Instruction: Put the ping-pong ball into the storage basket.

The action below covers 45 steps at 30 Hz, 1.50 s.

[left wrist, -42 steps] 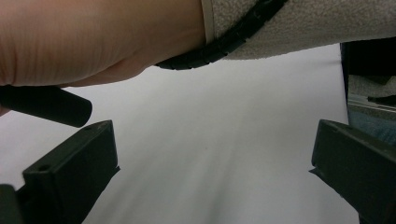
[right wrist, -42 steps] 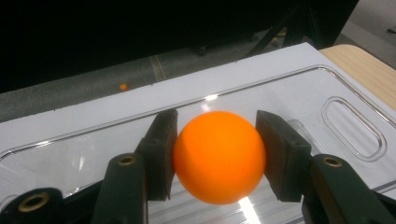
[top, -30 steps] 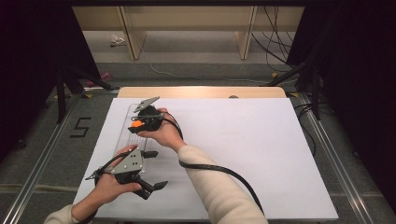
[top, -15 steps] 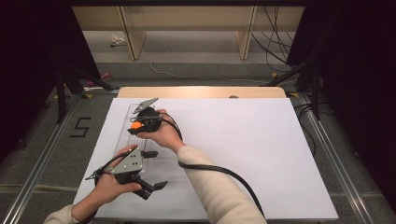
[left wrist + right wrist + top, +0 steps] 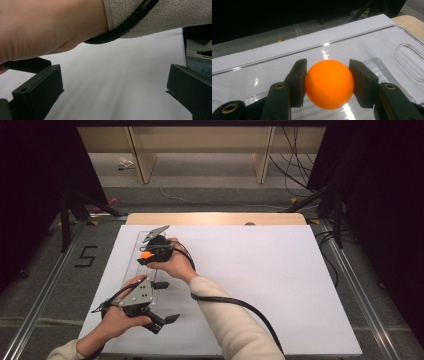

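Two black pads of the right gripper (image 5: pixel 329 82) pinch a small round orange ball (image 5: pixel 329 83) at its widest part, held just above a clear plastic tray (image 5: pixel 387 47) lying on the white table sheet (image 5: pixel 280 285). The left gripper (image 5: pixel 161 318) rests nearer the person, jaws spread and empty. To place the ball well, I'd lower it into a tray hollow before easing the grip — released higher, it would likely roll.

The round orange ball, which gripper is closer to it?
Right. The right gripper has its jaws shut on the round orange ball above the clear plastic tray. The left gripper waits open nearer the person.
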Each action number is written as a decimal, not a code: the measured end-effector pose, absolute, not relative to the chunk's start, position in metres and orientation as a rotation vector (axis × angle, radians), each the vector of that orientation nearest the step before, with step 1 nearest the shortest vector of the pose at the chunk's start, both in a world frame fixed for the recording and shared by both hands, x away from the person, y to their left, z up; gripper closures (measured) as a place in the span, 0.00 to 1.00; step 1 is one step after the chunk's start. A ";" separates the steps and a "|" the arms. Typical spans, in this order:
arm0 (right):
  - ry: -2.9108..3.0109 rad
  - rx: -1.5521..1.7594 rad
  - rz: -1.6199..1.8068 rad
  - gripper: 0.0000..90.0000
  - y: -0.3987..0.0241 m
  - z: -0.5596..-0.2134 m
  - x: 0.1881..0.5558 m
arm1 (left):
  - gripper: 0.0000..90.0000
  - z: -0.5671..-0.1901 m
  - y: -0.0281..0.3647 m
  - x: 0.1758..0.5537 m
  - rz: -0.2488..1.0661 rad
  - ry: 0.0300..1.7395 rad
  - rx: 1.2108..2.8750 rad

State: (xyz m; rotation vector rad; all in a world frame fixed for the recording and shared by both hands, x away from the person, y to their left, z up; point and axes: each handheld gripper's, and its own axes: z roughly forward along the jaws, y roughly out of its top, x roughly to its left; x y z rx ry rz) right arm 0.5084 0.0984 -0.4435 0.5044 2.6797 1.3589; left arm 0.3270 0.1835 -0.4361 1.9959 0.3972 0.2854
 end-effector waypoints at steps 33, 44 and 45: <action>2.602 0.560 1.419 0.18 0.087 -0.432 0.507 | 0.00 -0.436 0.183 0.327 0.285 0.398 1.994; 2.578 0.578 1.414 0.18 0.067 -0.427 0.503 | 0.00 -0.436 0.183 0.327 0.286 0.401 1.994; 2.575 0.583 1.413 0.18 0.064 -0.427 0.503 | 0.00 -0.436 0.183 0.327 0.286 0.402 1.994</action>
